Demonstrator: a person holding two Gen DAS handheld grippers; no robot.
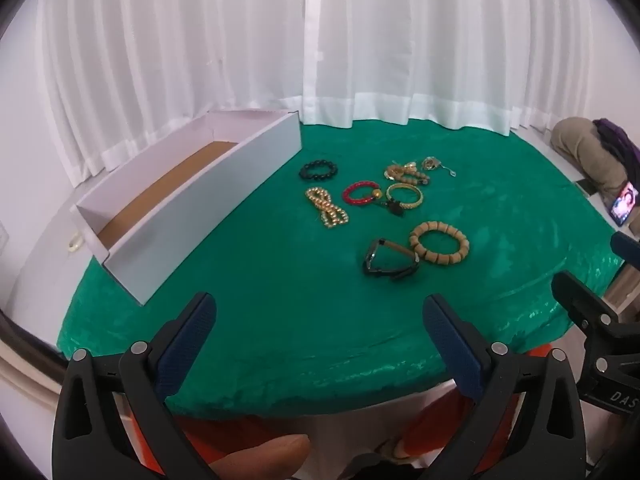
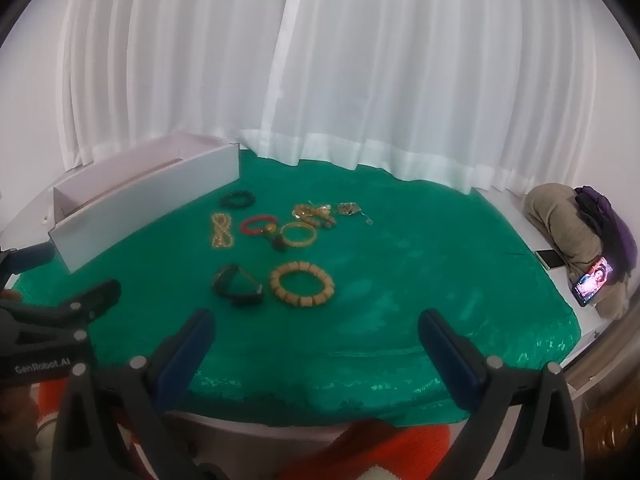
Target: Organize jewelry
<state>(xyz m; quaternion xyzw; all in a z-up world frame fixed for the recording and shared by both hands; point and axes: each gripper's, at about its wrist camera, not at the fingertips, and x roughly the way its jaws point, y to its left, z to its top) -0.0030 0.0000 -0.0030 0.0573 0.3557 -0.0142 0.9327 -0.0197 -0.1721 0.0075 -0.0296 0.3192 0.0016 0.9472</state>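
Observation:
Several bracelets lie on a green cloth (image 1: pixel 280 300): a black bead one (image 1: pixel 318 170), a gold bead strand (image 1: pixel 327 213), a red one (image 1: pixel 359 193), a gold bangle (image 1: pixel 404 196), a tan wooden one (image 1: pixel 439 241) and a black watch (image 1: pixel 388 261). A long white open box (image 1: pixel 192 216) stands at the left. My left gripper (image 1: pixel 320 328) is open and empty above the cloth's near edge. My right gripper (image 2: pixel 316 340) is open and empty, also near the front edge. The wooden bracelet (image 2: pixel 302 283), the watch (image 2: pixel 236 285) and the box (image 2: pixel 144 208) show in the right wrist view too.
White curtains hang behind the table. A lit phone (image 2: pixel 592 282) leans on a bundle of cloth (image 2: pixel 568 228) at the right, beside a second phone (image 2: pixel 551 258). More gold jewelry (image 1: pixel 408 173) lies at the back of the group.

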